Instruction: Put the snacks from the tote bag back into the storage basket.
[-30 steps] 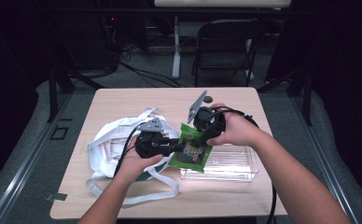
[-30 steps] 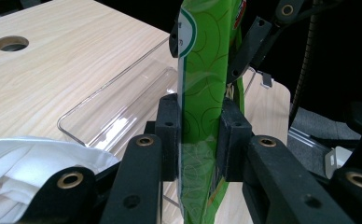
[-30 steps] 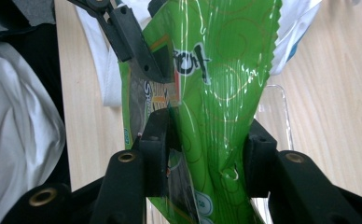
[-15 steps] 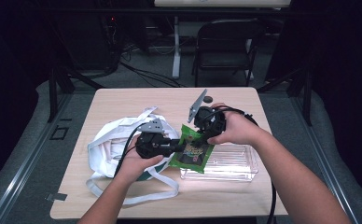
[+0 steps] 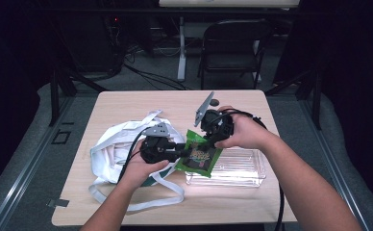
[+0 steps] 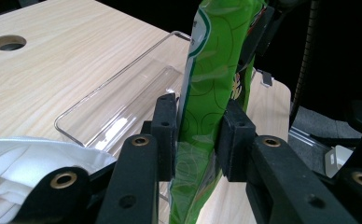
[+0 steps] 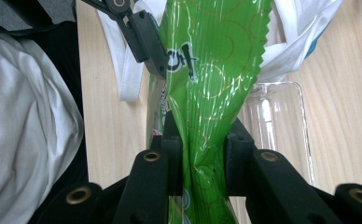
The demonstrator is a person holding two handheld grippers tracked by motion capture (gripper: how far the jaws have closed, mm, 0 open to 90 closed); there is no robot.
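A green snack packet hangs over the left end of a clear plastic tray, held from both sides. My left gripper is shut on its lower left part, and in the left gripper view the packet stands pinched between the left gripper's jaws. My right gripper is shut on its upper edge. In the right gripper view the packet runs up from the right gripper, with the left gripper's finger clamped farther along it.
A white tote bag with loose straps lies on the wooden table to the left, under my left hand. The tray lies just beyond the bag. A cable hole marks the table's far side. A chair stands behind.
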